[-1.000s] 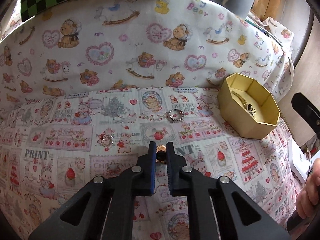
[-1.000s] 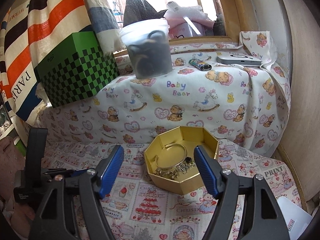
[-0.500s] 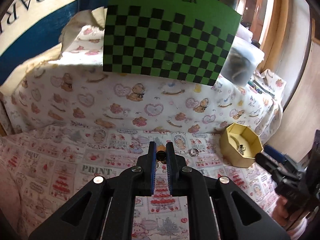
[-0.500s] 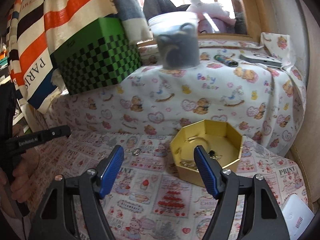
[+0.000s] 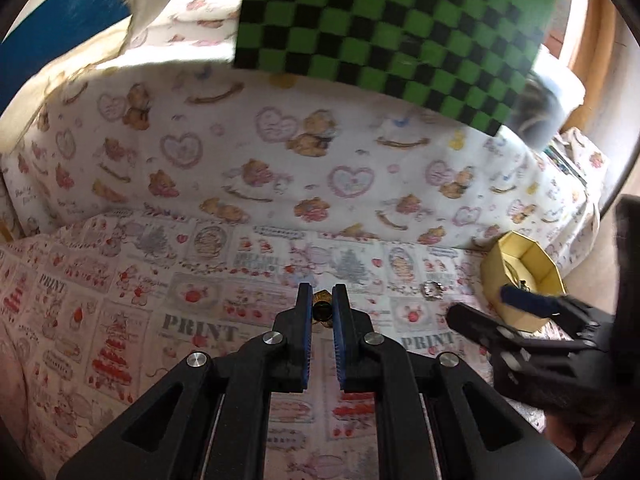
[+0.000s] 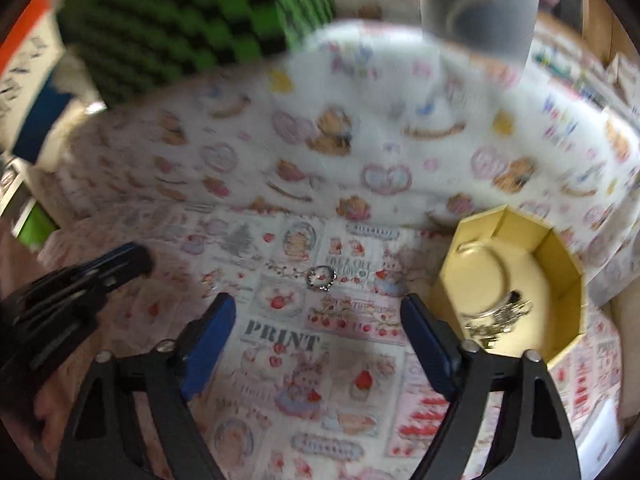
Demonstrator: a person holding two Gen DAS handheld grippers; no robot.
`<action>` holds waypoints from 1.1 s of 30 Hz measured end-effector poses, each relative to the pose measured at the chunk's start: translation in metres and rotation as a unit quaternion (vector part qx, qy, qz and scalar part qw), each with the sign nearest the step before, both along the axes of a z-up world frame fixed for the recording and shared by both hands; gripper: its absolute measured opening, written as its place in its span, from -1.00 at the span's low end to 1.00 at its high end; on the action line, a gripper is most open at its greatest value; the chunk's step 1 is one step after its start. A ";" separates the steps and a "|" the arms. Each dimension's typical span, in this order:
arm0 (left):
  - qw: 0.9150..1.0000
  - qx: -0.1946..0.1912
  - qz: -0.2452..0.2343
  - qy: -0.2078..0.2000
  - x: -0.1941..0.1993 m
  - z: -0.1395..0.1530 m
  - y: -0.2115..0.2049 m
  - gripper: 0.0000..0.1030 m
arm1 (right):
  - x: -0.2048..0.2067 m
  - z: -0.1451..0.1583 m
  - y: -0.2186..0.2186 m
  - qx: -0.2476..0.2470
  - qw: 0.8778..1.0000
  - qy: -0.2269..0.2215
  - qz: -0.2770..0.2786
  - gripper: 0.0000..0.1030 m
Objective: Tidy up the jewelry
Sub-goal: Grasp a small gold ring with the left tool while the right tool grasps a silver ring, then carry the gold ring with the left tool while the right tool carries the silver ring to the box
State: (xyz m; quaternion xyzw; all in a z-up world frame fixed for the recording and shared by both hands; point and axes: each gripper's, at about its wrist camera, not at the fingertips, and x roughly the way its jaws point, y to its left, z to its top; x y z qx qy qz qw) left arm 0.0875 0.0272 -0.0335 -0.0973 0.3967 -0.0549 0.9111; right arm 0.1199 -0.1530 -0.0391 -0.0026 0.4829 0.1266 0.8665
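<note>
My left gripper (image 5: 322, 300) is shut on a small gold ring (image 5: 322, 309) and holds it above the printed cloth. A silver ring (image 5: 433, 290) lies on the cloth to its right; it also shows in the right wrist view (image 6: 321, 277), just ahead of my open, empty right gripper (image 6: 318, 312). A yellow octagonal box (image 6: 560, 256) at the right holds a bangle and several small jewelry pieces (image 6: 496, 316). The box also shows in the left wrist view (image 5: 536, 260), behind the right gripper (image 5: 516, 300).
A green checkered box (image 5: 392, 20) and a plastic tub (image 6: 480, 4) stand on the raised cloth-covered ledge at the back. The left gripper (image 6: 80, 280) shows at the left of the right wrist view. A white object (image 6: 600, 432) lies at the lower right.
My left gripper lifted the gold ring off the cloth and drew back. My right gripper moved down and left, toward the silver ring, staying open.
</note>
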 end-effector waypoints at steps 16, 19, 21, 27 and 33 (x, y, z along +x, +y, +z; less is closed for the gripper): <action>1.000 0.014 0.010 -0.004 0.002 -0.001 0.002 -0.83 | 0.024 -0.031 0.042 -0.095 0.995 -0.018 0.012 -0.63; 1.000 0.015 0.007 -0.006 0.001 0.001 0.000 -0.83 | 0.006 -0.030 0.030 -0.086 0.996 -0.018 0.021 -0.63; 1.000 0.019 0.005 -0.010 -0.001 0.003 -0.001 -0.83 | -0.007 -0.027 0.026 -0.078 0.996 -0.017 0.027 -0.63; 0.999 0.026 -0.006 -0.027 -0.010 0.012 -0.012 -0.83 | -0.051 -0.013 0.002 -0.041 0.997 -0.037 0.045 -0.63; 0.997 0.032 -0.021 -0.061 -0.021 0.020 -0.022 -0.83 | -0.088 0.003 -0.019 -0.021 0.993 -0.112 0.032 -0.63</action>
